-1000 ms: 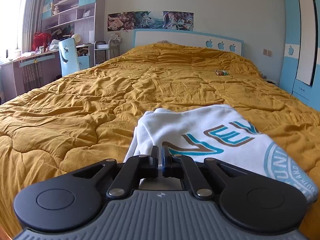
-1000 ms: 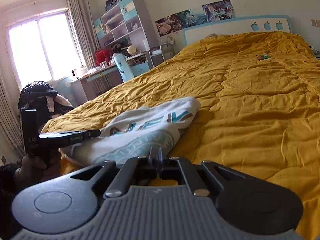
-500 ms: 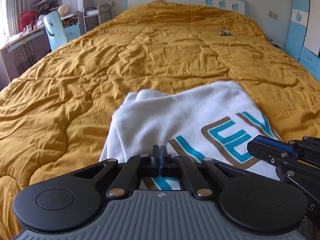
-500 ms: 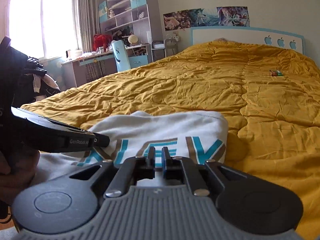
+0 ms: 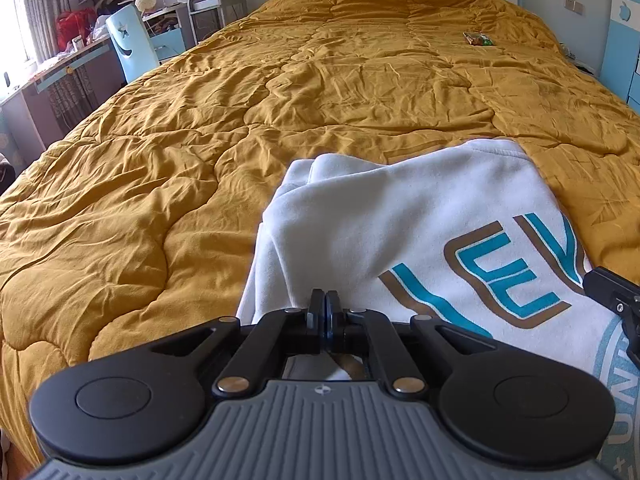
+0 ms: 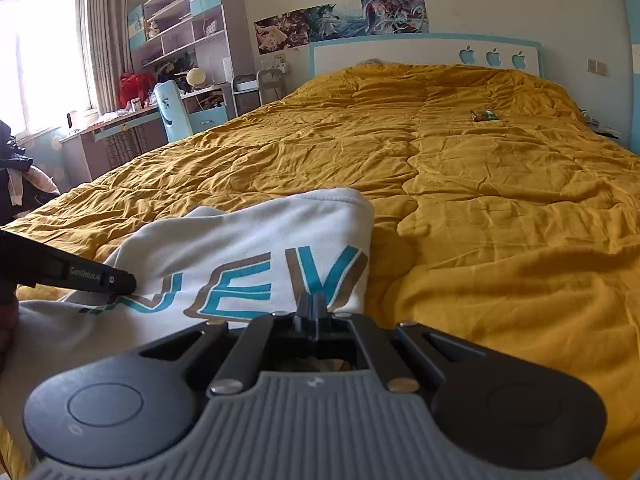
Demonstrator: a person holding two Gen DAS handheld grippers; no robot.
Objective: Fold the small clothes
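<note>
Left wrist view shows your left gripper point(image 5: 326, 312) and right gripper point(image 6: 316, 314) with jaws pinched tight on the near edge of the white sweatshirt point(image 5: 400, 220) on the bed point(image 5: 200, 120); uneven pulling could skew the fold

Bed with mustard quilt point(image 5: 280, 100), white garment point(image 5: 400, 220) near foot, small packet point(image 5: 478, 39) near headboard

Sweatshirt point(image 5: 400, 240) lettering runs off frame — small packet point(image 5: 478, 39) on quilt point(image 5: 280, 100) unreadable.
</note>
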